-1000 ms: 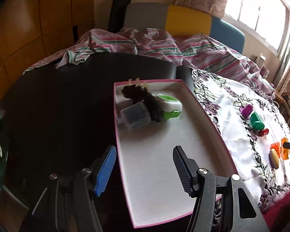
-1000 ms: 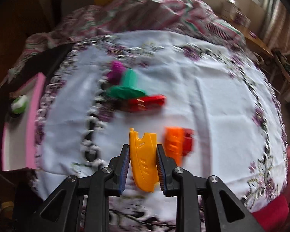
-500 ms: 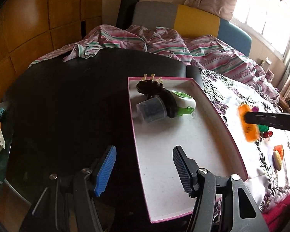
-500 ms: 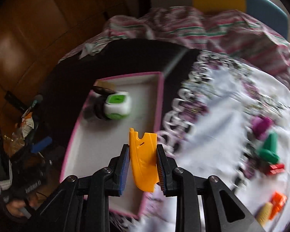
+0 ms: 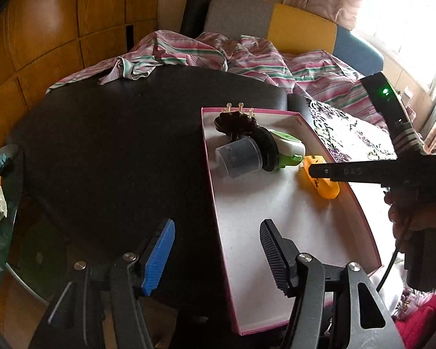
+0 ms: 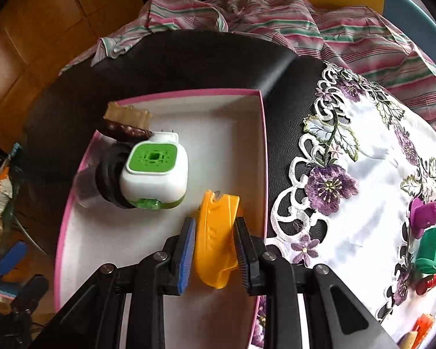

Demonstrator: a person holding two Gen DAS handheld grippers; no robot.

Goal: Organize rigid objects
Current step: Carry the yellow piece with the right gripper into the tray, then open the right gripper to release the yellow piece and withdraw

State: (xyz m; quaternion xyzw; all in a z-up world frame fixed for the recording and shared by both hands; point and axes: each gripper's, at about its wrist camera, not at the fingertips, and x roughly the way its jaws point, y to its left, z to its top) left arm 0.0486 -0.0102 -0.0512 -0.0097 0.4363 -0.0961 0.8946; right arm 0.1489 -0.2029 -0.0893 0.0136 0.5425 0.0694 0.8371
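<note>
Black tabletop (image 5: 107, 151) fills the left of my left-wrist frame; the pink-rimmed white tray (image 5: 372, 229) lies bare across its lower half, its far corner crowded by a green-and-white device (image 6: 157, 171). My right gripper (image 6: 213, 257) clamps the yellow plastic piece (image 6: 215, 247) inside the tray by its right rim, pointing steeply down. My left gripper (image 5: 215, 257) hangs half open, empty, straddling the tray's left rim.
</note>
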